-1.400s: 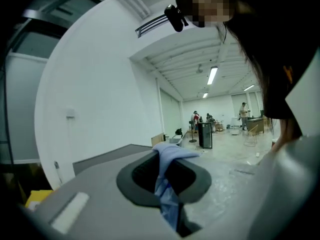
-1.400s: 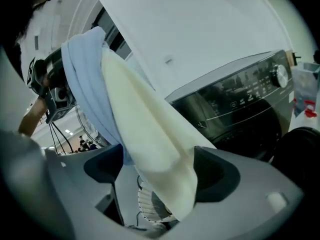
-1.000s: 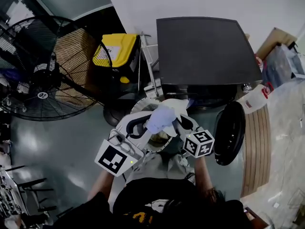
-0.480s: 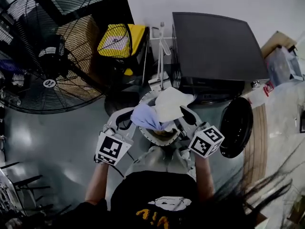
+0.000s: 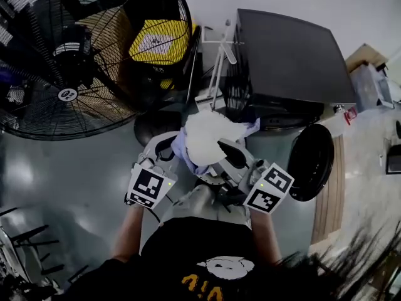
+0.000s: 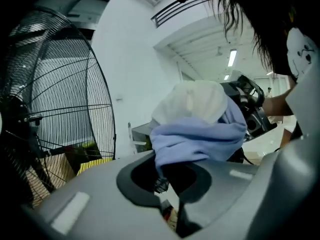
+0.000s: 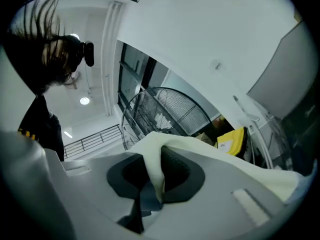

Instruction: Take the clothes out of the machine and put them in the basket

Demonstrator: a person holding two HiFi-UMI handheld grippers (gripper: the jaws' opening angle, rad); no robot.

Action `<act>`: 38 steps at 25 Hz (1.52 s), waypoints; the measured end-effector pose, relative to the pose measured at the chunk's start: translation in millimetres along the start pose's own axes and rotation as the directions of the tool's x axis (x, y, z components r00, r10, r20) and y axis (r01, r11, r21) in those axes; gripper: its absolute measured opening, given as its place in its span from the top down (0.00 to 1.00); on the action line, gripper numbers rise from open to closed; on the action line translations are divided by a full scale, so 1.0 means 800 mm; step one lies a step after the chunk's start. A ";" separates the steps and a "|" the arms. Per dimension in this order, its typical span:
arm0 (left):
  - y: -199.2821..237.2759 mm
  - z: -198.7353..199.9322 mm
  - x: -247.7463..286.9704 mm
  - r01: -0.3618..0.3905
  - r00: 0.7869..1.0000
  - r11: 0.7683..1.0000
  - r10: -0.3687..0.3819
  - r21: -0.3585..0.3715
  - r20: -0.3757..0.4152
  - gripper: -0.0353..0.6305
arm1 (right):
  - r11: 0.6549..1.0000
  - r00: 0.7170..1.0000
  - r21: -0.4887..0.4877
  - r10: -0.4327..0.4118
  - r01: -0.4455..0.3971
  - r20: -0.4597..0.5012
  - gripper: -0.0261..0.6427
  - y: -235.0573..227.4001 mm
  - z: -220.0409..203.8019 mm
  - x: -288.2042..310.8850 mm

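**Close to the chest: two garments up, each held by one thin fold**

Nearest the body, grips a fold of the blue garment [image 6: 200,139] in the left gripper [image 6: 167,171], jaws almost together on it, the rest of the cloth bulging out above the gap. Alongside, pinches a narrow edge of the white garment [image 7: 152,159] in the right gripper [image 7: 150,179], jaws just as tightly closed, cloth draped over one jaw and trailing off to the side. Seen from above, bunches both pieces into one bundle between the tools, white on top, blue under it and to the left. Cannot make out the basket beneath that bundle.

Further off, shows the black machine [image 5: 288,55] with its round door [image 5: 310,162] swung open at the right. Beyond, at the left, a big fan [image 5: 69,61] and a yellow box [image 5: 160,39].

Could lose a piece to the floor [image 5: 75,187]: only slim folds are gripped, so pulling the tools apart might drag one free. Could also end with a released cloth clinging to its neighbour rather than dropping. Might miss the basket altogether, hidden as it is by the load.
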State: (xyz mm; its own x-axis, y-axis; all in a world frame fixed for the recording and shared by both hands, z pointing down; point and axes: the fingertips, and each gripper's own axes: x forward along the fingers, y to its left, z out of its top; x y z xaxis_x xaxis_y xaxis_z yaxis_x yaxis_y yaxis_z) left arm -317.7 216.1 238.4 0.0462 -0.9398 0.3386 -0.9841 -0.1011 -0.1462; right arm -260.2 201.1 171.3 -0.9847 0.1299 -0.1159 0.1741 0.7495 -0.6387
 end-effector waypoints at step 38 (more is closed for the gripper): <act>-0.080 -0.385 0.204 0.290 0.740 0.935 -0.354 -0.203 -0.572 0.85 | 0.676 0.648 0.148 -0.584 0.721 -0.489 0.86 -0.420 -0.336 -0.140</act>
State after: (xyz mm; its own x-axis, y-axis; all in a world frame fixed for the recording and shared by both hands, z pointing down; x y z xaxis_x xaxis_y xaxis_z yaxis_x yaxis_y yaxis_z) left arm -299.9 169.8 589.0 0.2841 -0.4728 0.8341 -0.9418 -0.3006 0.1504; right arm -209.7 109.4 603.1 -0.7416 -0.0357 0.6699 -0.5920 0.5045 -0.6285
